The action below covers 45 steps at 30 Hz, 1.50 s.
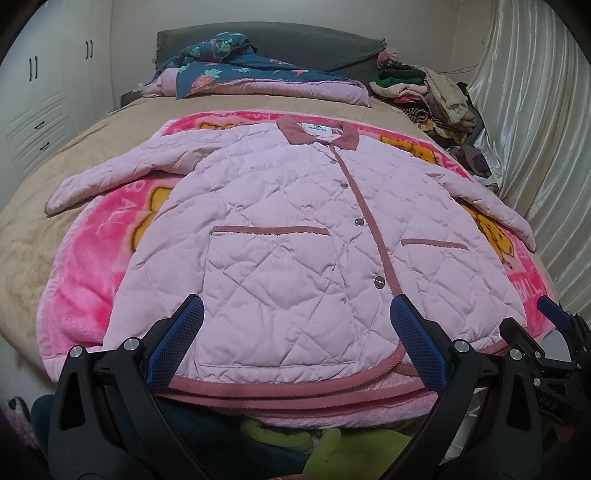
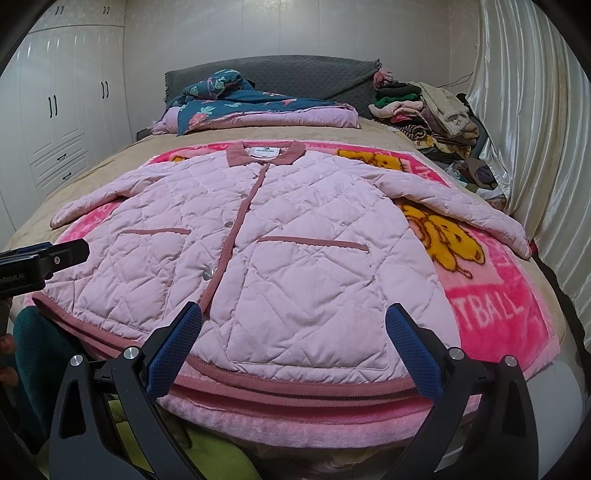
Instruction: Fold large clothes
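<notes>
Pink puffy jacket [image 1: 295,236] flat, buttoned, sleeves out, mid-frame. Your left gripper [image 1: 295,321] and right gripper [image 2: 295,325] wide apart, empty.

Ahead of the claw stood a bed [image 2: 110,162] under a beige cover, with a grey padded headboard [image 2: 280,74] against the pale far wall [image 2: 295,29]. White wardrobe doors [image 2: 55,110] with dark handles and small drawers filled the wall to the claw's left. To its right hung a glossy cream curtain [image 2: 535,129] in long vertical folds.
</notes>
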{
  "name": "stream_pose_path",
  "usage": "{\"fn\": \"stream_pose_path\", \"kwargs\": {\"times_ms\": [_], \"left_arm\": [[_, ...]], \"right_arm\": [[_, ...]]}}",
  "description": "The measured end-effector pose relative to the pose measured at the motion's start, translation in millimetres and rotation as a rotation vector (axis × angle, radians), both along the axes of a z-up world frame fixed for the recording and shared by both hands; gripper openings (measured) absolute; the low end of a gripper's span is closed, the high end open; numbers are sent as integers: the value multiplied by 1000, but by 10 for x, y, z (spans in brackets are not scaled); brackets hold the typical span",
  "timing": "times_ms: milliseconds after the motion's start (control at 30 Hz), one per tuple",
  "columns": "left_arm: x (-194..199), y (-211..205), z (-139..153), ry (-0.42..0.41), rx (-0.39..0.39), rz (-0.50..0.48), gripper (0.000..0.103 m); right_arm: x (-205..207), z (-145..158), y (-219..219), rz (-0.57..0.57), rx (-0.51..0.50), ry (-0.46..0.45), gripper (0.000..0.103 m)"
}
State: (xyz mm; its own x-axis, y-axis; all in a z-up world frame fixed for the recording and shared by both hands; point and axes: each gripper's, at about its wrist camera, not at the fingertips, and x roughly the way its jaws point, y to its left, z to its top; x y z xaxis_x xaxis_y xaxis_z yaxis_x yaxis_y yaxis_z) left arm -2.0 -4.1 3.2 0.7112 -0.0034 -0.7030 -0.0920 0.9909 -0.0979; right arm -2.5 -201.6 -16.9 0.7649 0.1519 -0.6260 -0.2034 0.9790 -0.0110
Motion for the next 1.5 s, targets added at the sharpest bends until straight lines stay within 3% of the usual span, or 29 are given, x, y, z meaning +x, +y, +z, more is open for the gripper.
{"fn": "stream_pose_path", "kwargs": {"times_ms": [1500], "left_arm": [[26,-2,44,0,-12,1,95]], "right_arm": [[120,-2,164,29,4,14,99]]}}
